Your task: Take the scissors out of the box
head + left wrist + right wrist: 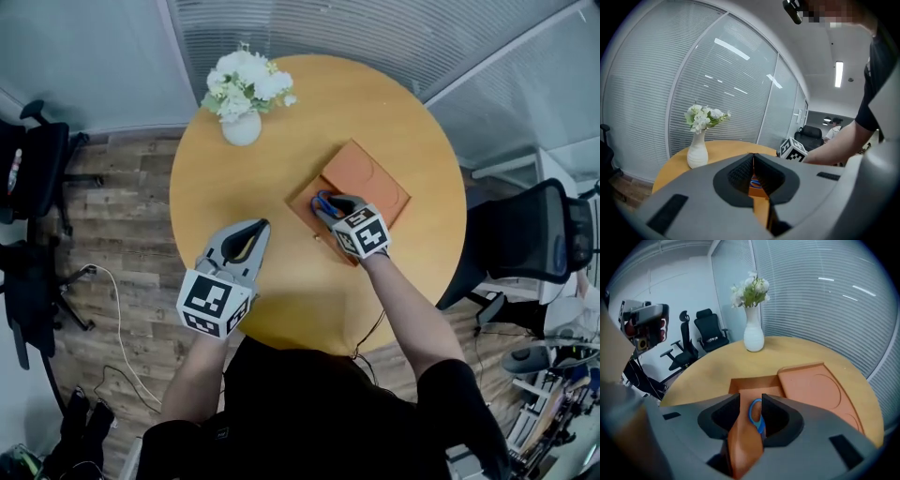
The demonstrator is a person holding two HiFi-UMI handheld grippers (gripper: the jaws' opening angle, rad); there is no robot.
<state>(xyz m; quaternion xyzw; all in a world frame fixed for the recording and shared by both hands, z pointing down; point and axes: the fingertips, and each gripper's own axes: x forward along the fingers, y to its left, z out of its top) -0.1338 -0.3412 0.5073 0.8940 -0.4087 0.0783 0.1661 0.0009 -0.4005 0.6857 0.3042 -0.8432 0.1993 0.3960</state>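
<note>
An orange box point(302, 212) lies open on the round wooden table point(281, 291), its lid point(367, 176) folded back to the right. Blue-handled scissors point(323, 198) lie inside it. My right gripper point(329, 206) points down into the box. In the right gripper view its jaws point(751, 400) stand apart with the blue handle loop point(757, 416) between them, the pads not pressing on it. My left gripper point(260, 226) hovers over the table's front left, shut and empty. In the left gripper view point(753, 157) its closed tips point toward the box.
A white vase of flowers point(241, 124) stands at the table's far left edge, and it also shows in both gripper views point(753, 336) point(697, 152). Office chairs point(534, 234) stand around the table, and window blinds run behind it.
</note>
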